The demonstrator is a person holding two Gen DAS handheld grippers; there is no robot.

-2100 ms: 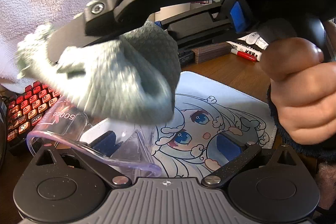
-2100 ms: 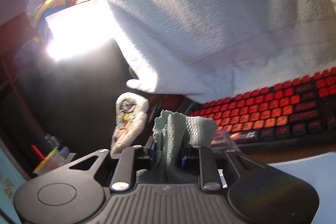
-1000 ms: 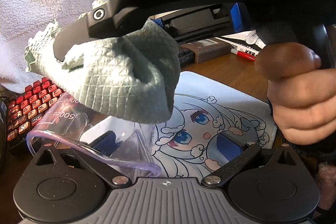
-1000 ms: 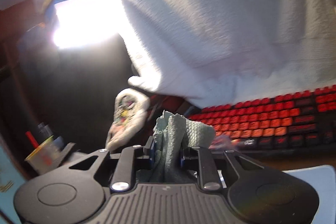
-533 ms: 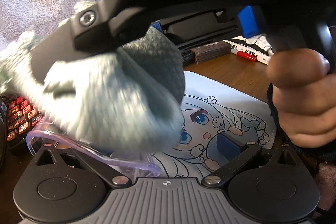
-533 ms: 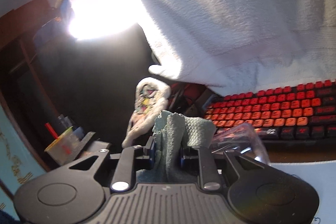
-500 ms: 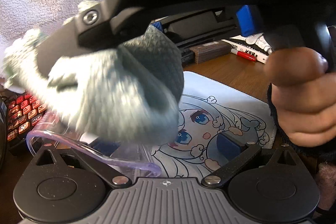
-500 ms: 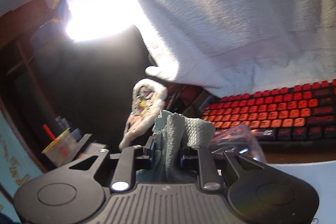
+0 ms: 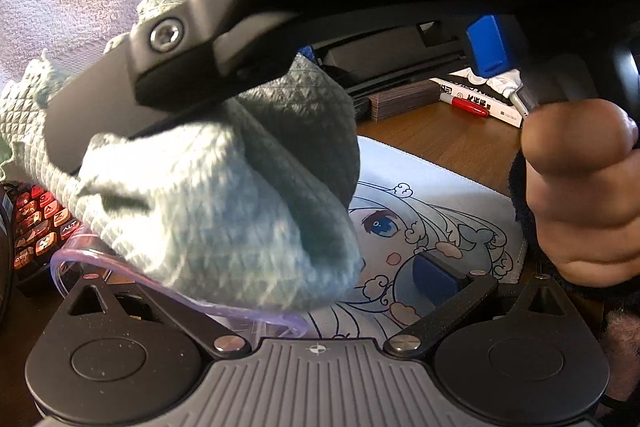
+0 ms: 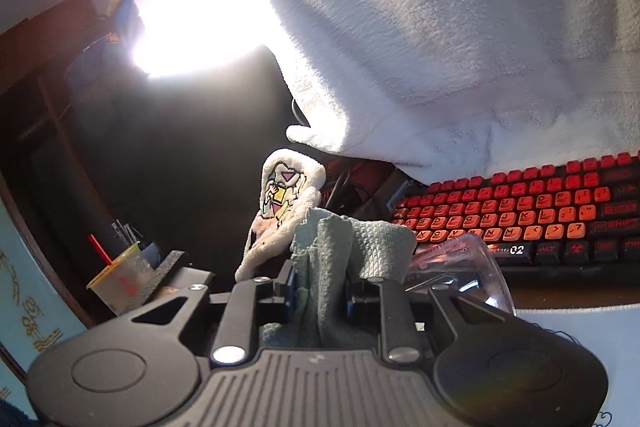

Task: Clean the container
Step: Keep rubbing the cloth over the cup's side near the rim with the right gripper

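Mid-wipe: right gripper [image 10: 320, 297] clamps the grey-green waffle cloth [image 9: 224, 211] over the clear plastic measuring cup [image 9: 180, 297]; left gripper's [image 9: 320, 291] hold unclear.

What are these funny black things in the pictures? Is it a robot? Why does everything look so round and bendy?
It isn't a robot. A person holds a gripper, a two-finger pinching tool, in each hand. Each gripper carries a wide-eyed camera, and that is what bends the picture.

One picture looks along the right gripper, which pinches a grey-green cloth. Its jaws have just opened a touch.

The other picture looks along the left gripper. Its jaws stand wide, and the rim of a clear measuring cup sits by one finger. Above, the person's hand brings the cloth to the cup's mouth, probably to wipe it.

On the desk lie a red keyboard and a cartoon mouse mat.
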